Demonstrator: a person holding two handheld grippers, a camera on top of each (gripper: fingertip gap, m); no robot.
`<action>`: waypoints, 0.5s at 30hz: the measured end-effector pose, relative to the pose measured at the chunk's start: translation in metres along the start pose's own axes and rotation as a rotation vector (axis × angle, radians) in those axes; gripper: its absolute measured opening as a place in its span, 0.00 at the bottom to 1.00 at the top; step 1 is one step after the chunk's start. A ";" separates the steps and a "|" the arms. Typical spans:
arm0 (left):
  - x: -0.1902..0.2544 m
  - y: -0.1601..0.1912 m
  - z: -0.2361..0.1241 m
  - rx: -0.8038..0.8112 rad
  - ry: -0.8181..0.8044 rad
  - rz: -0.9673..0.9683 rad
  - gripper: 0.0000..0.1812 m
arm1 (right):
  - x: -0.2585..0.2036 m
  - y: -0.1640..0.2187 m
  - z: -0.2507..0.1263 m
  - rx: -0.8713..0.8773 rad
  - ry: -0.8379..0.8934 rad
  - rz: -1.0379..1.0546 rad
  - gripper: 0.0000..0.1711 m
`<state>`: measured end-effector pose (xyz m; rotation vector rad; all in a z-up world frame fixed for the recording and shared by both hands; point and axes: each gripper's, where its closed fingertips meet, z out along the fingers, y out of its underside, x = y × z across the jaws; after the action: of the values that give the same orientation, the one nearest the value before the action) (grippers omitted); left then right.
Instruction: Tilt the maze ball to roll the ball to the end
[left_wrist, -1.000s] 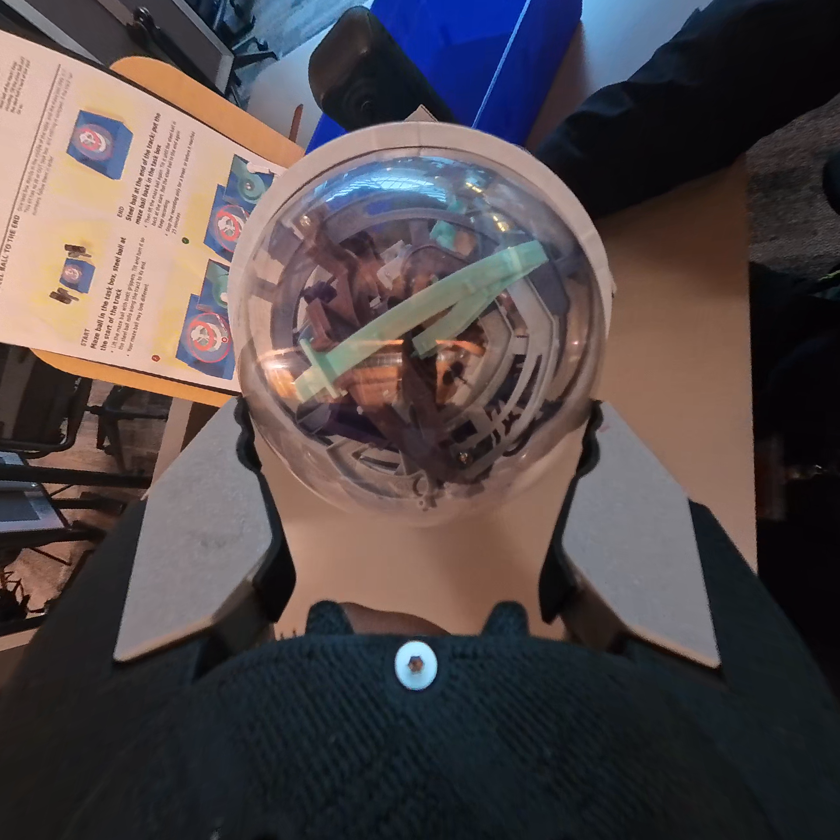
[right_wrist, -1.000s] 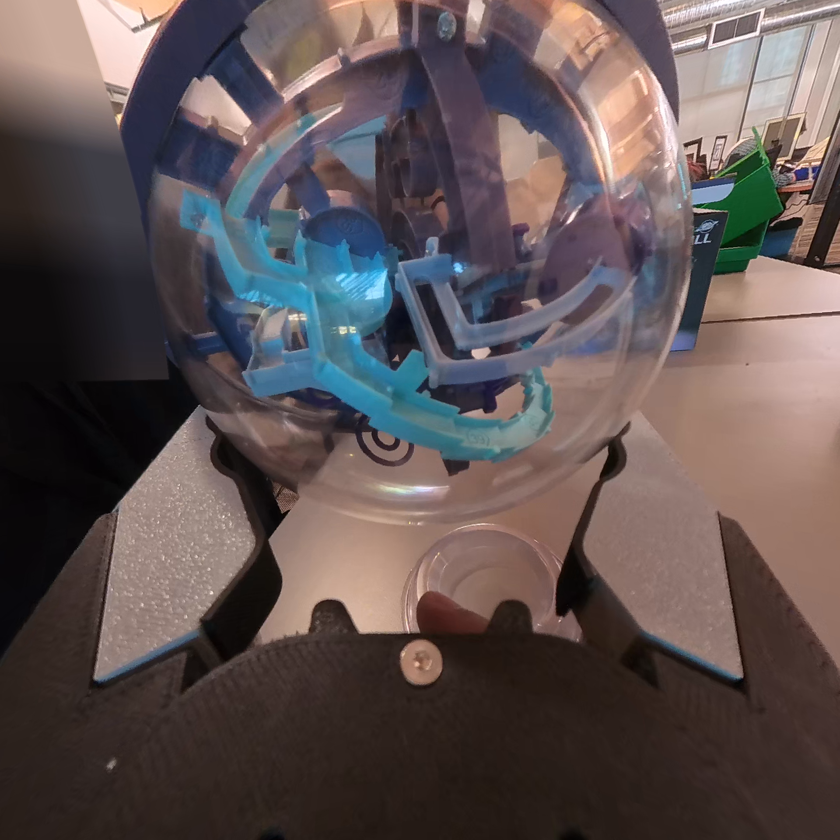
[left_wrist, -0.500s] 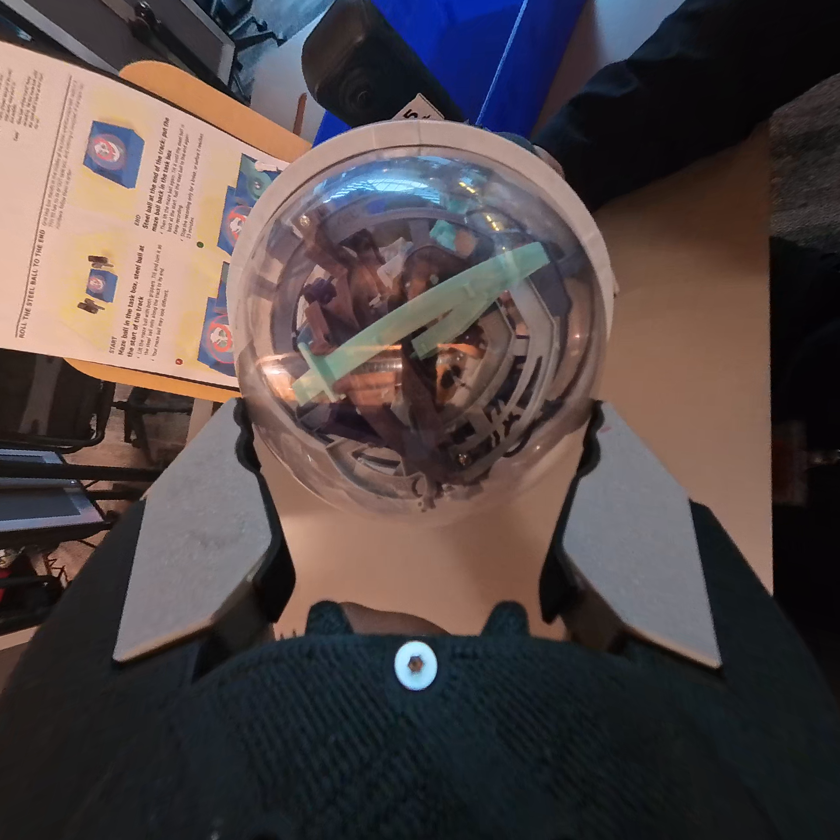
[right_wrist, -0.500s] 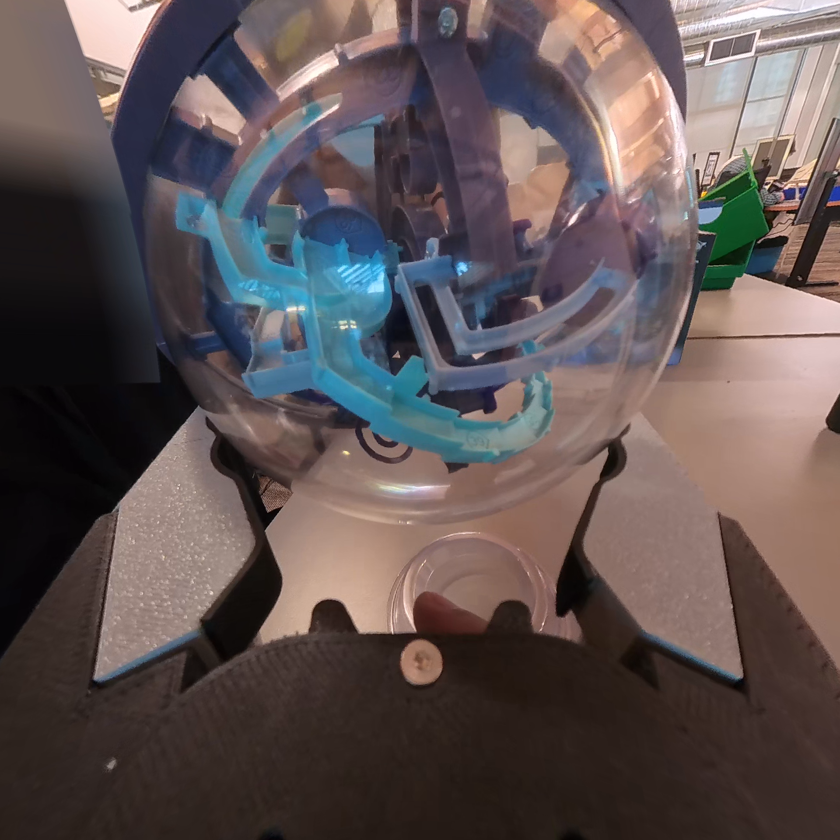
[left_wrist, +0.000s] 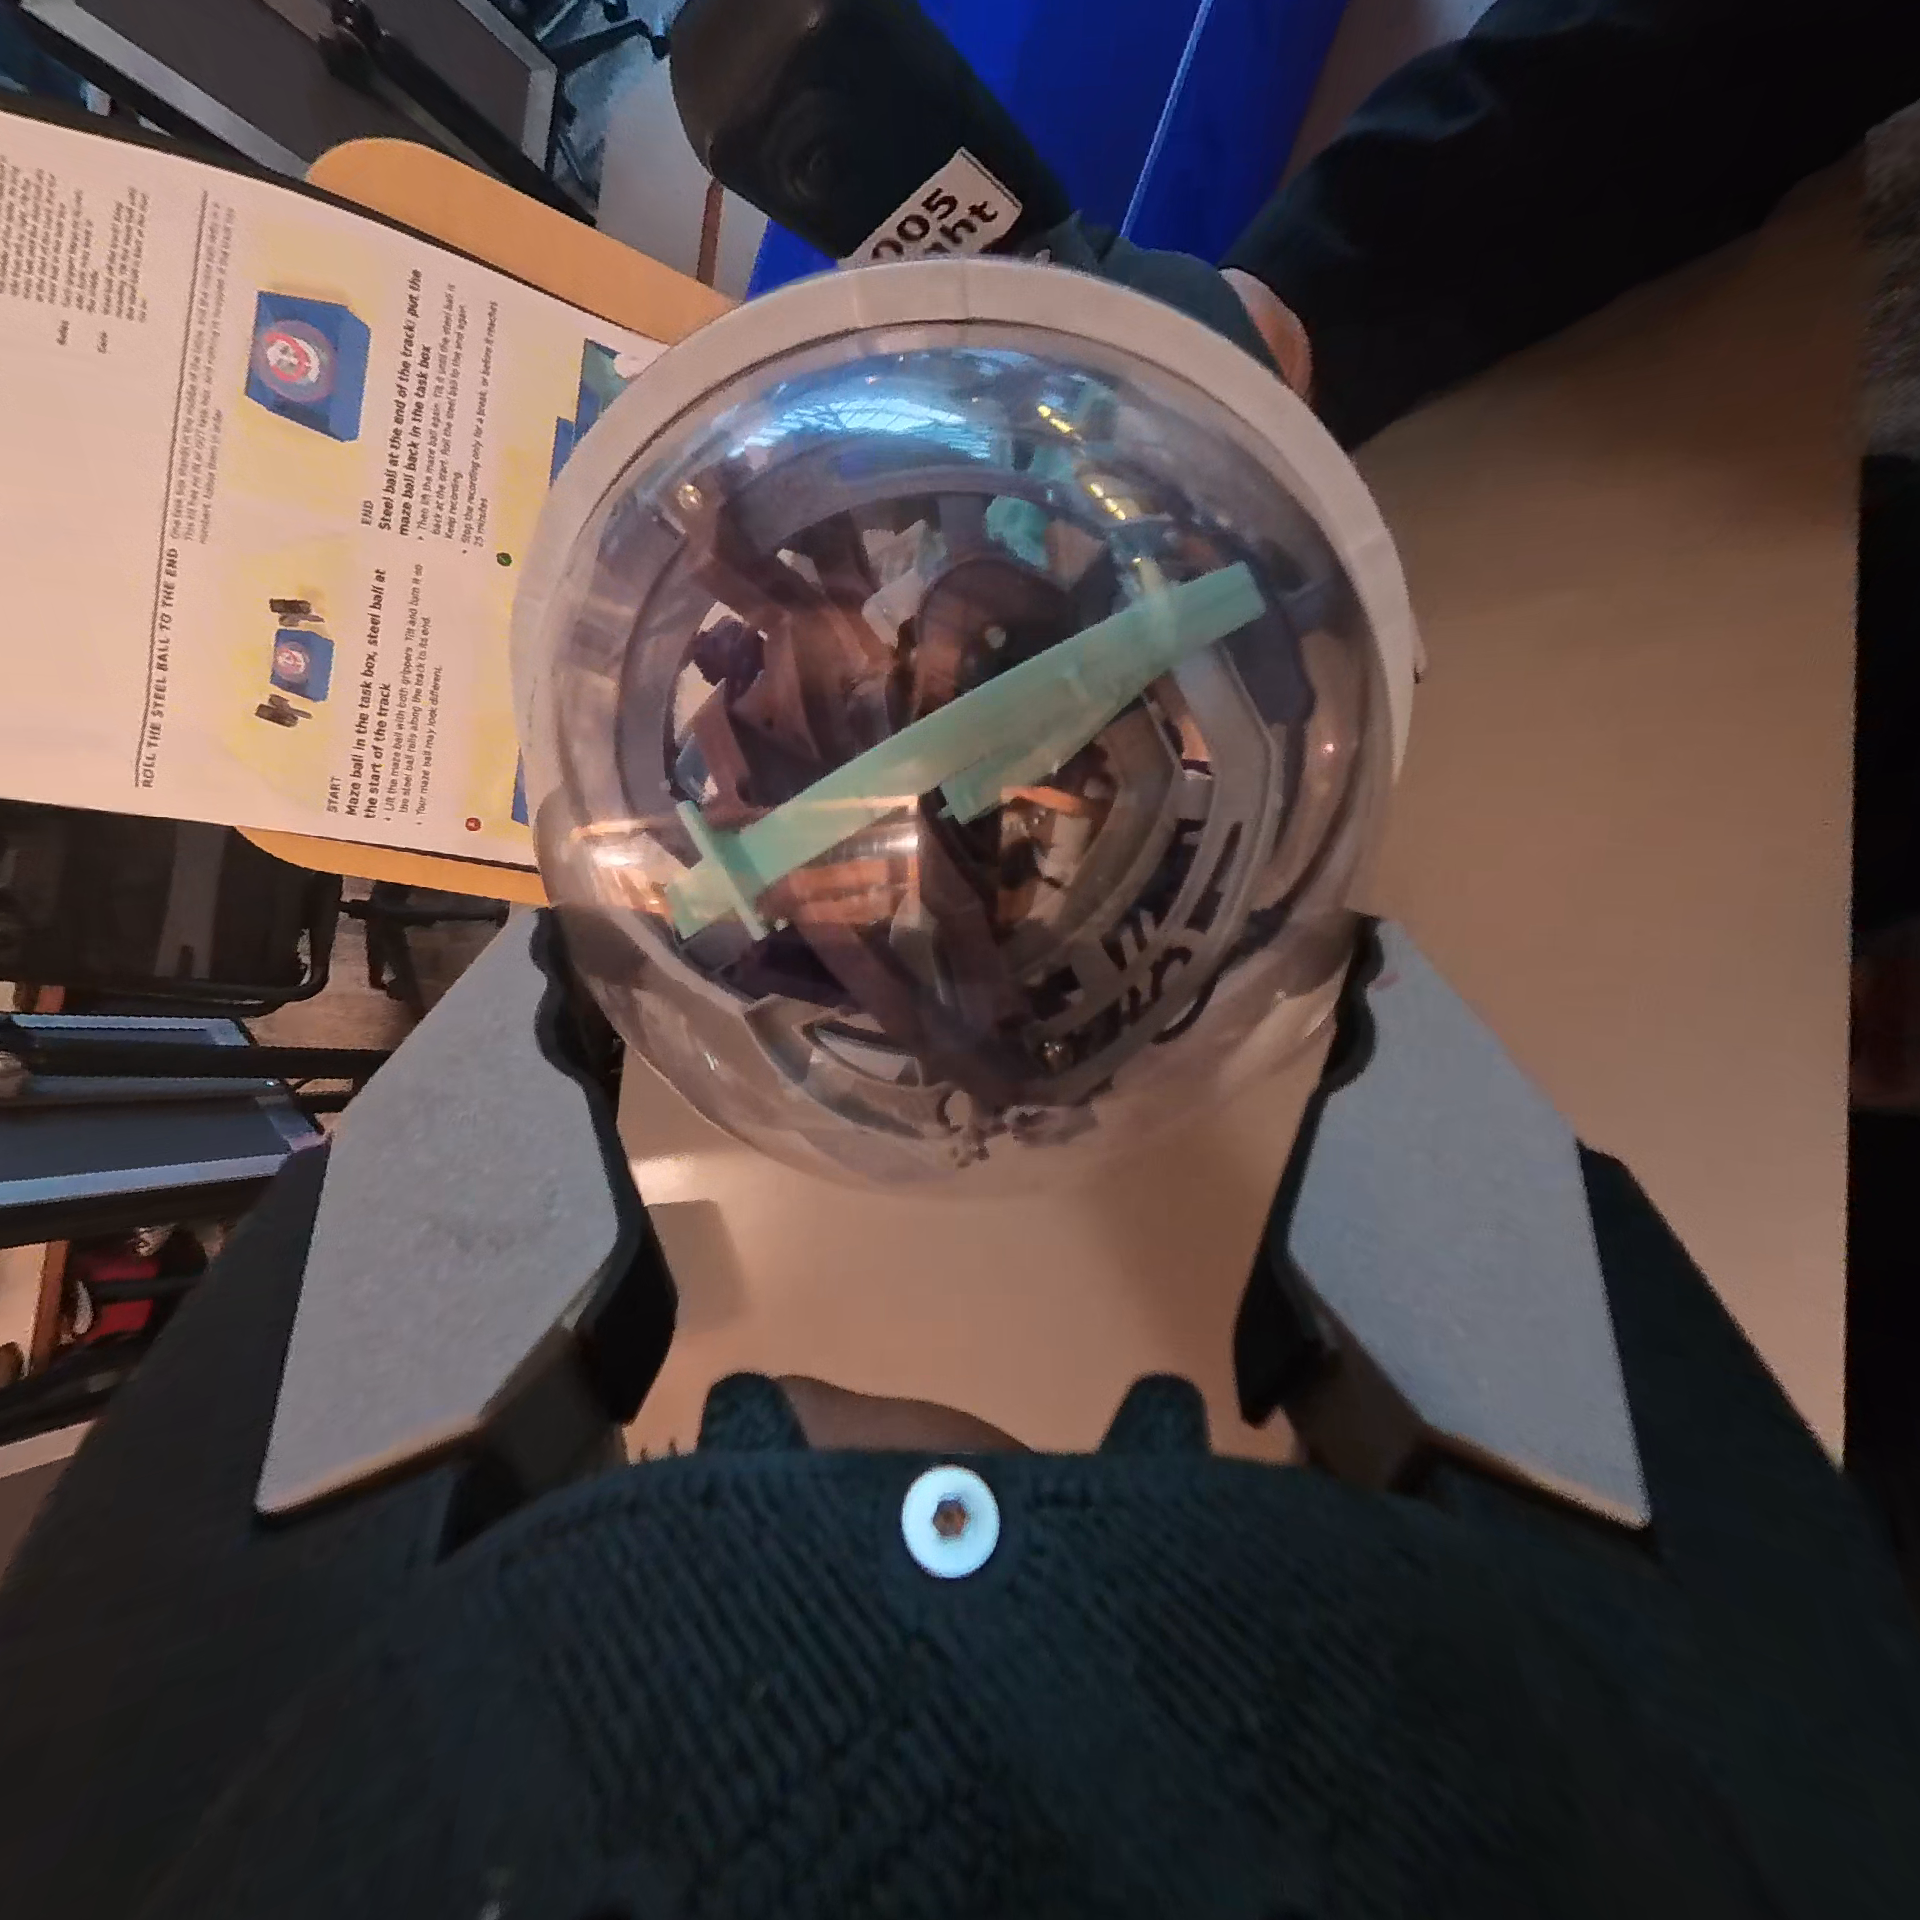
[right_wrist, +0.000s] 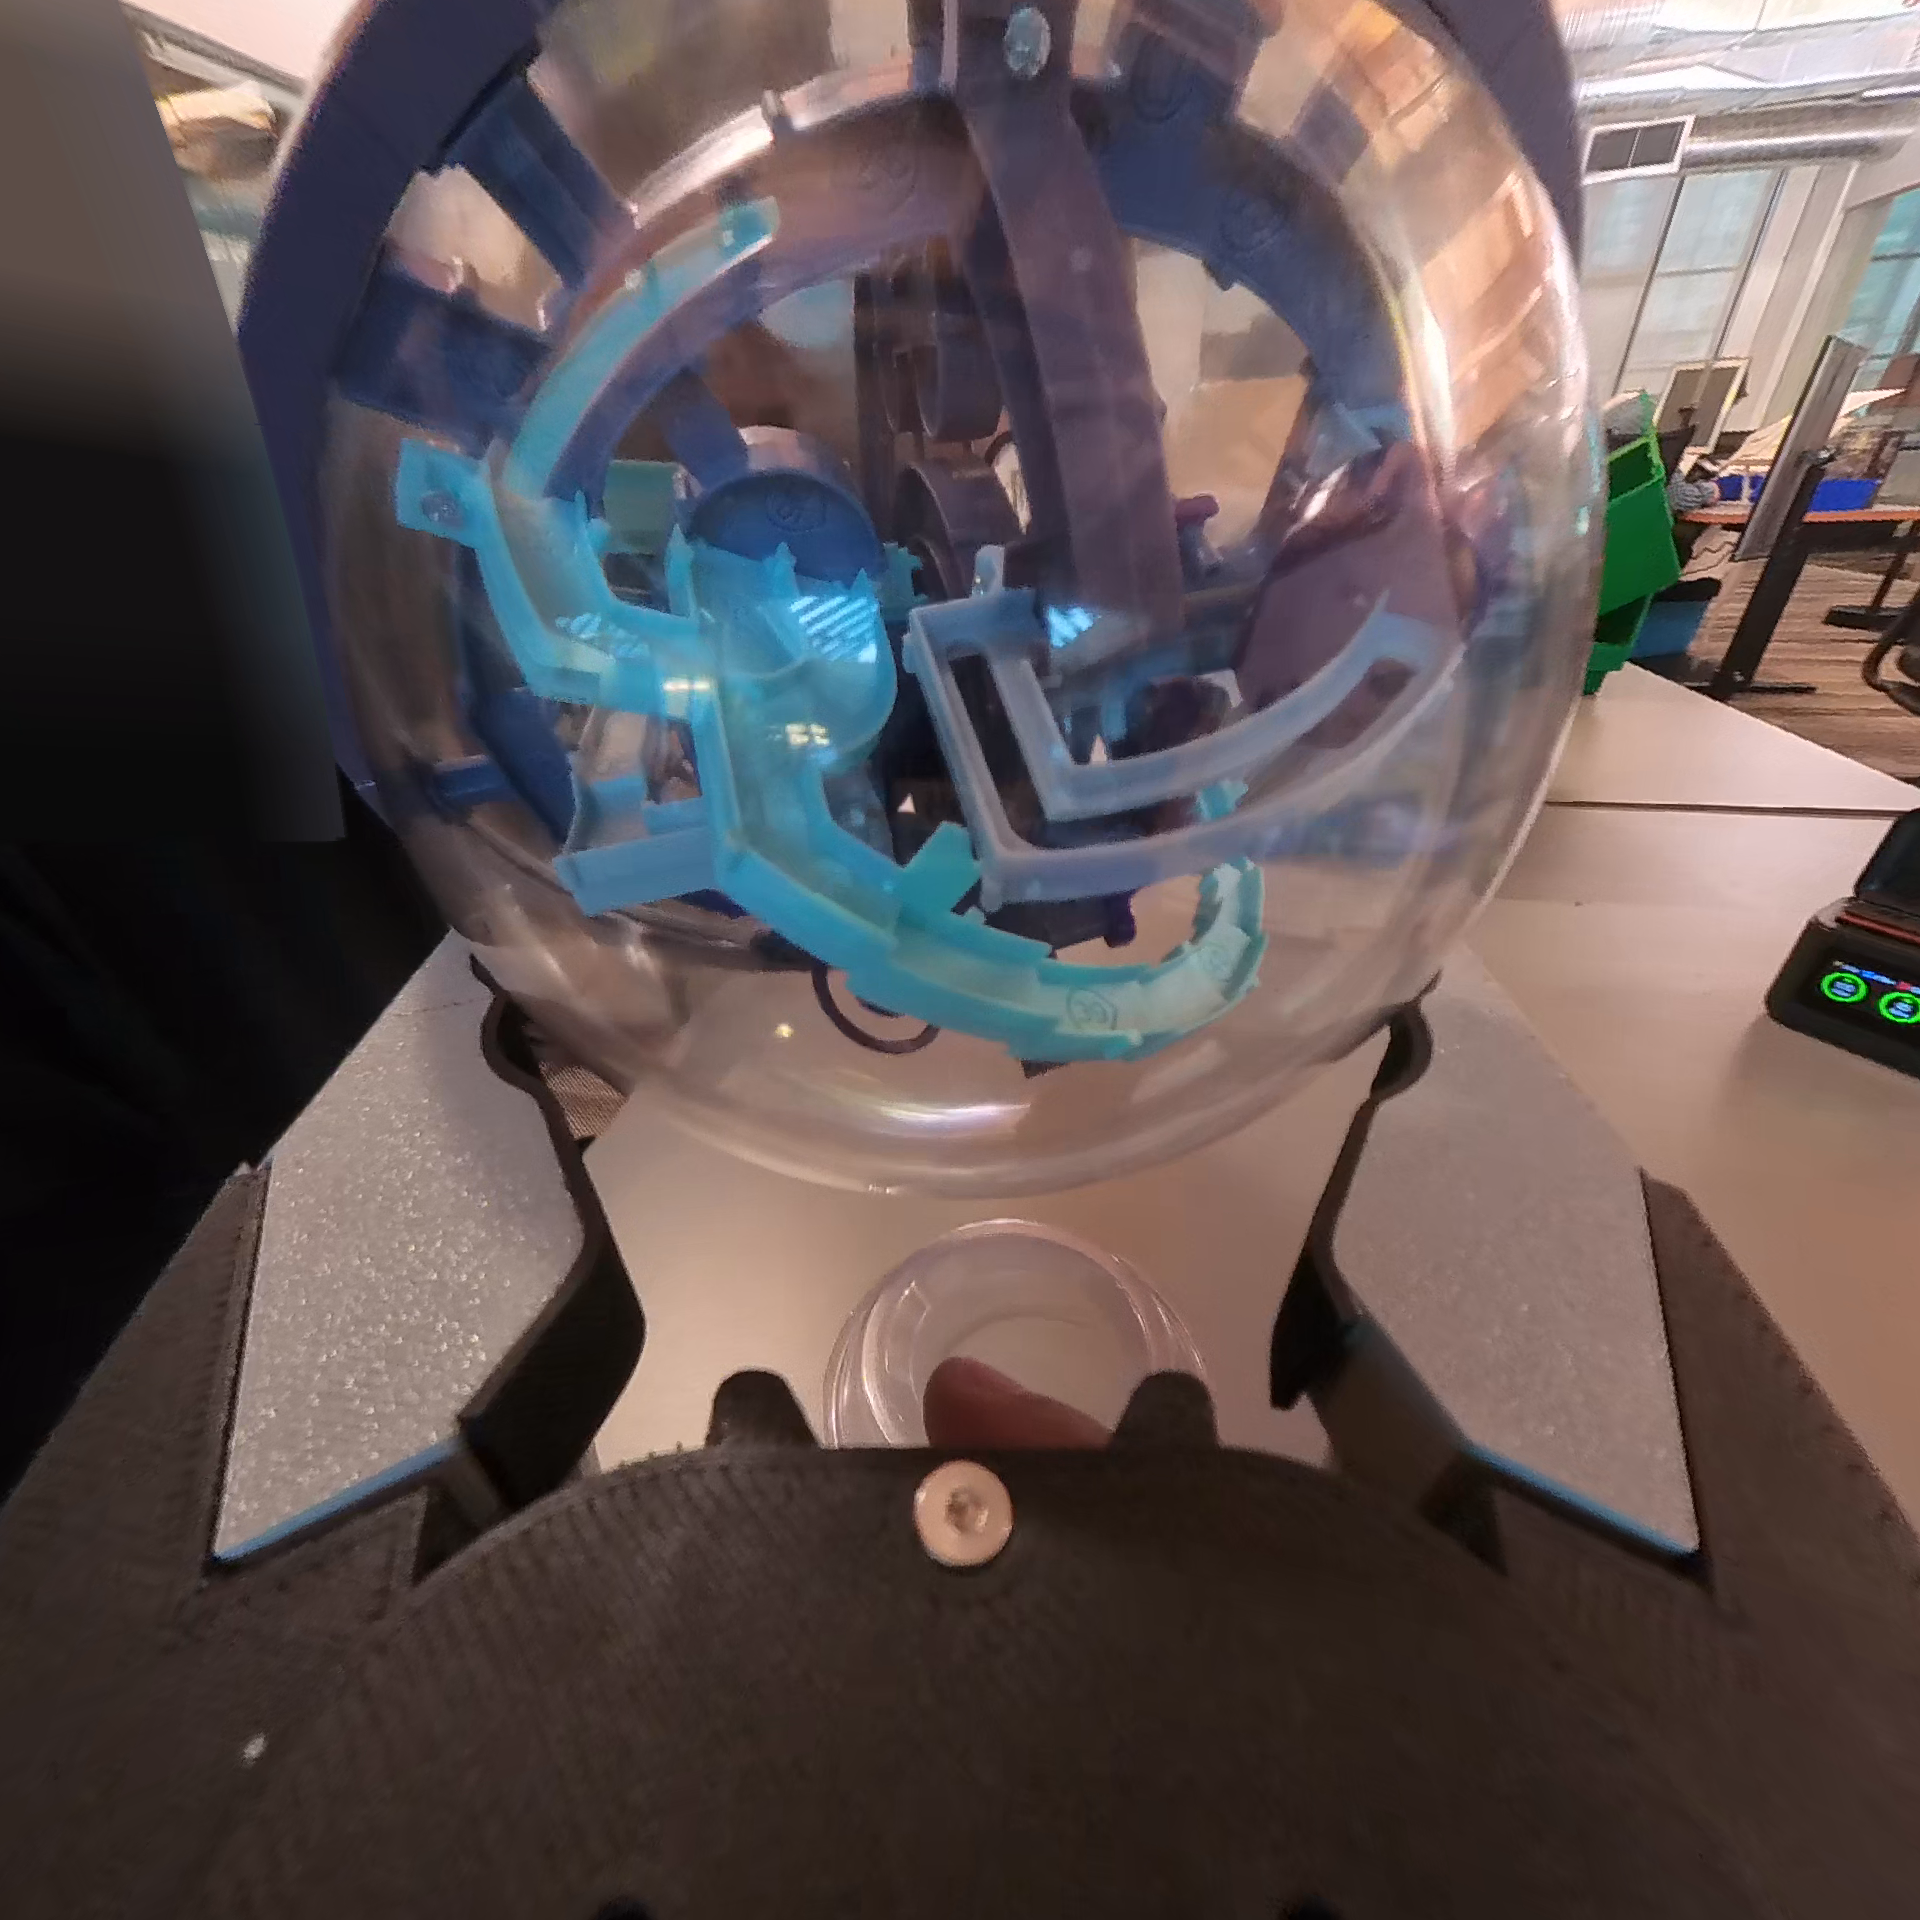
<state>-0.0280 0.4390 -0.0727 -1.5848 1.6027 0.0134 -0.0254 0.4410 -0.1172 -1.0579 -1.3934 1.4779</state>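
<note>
The maze ball (left_wrist: 956, 727) is a clear sphere with tangled tracks inside and a pale ring around its middle. It is held up off the table between both grippers. My left gripper (left_wrist: 956, 987) is shut on its near side, one finger on each flank. My right gripper (right_wrist: 956, 1039) is shut on the opposite side, where turquoise and grey tracks (right_wrist: 790, 790) and a dark blue ring (right_wrist: 301, 343) show. The right gripper's black body (left_wrist: 831, 114) shows beyond the ball in the left wrist view. I cannot pick out the small steel ball.
A printed instruction sheet (left_wrist: 208, 499) lies left of the ball, and a blue box (left_wrist: 1143, 125) stands behind it. A clear round stand (right_wrist: 1013, 1340) sits on the table (right_wrist: 1662, 883) under the ball. A small device with green lights (right_wrist: 1860, 977) is at right. A dark sleeve (left_wrist: 1558, 187) is at top right.
Both grippers have swung together with the ball. The sheet slid right in the left view. In the right view the background shifted left and the device with green lights came in.
</note>
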 end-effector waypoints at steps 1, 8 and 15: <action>0.000 0.000 0.000 -0.005 0.001 0.004 0.78 | 0.000 0.000 0.000 -0.002 0.002 -0.002 0.92; -0.002 -0.001 0.000 -0.024 0.014 0.007 0.78 | 0.001 -0.001 0.001 0.021 0.004 0.007 0.92; -0.003 -0.003 -0.001 -0.038 0.011 0.017 0.78 | 0.001 -0.003 0.002 0.030 0.000 -0.004 0.92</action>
<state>-0.0263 0.4401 -0.0689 -1.6022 1.6332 0.0451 -0.0273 0.4414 -0.1147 -1.0356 -1.3686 1.4910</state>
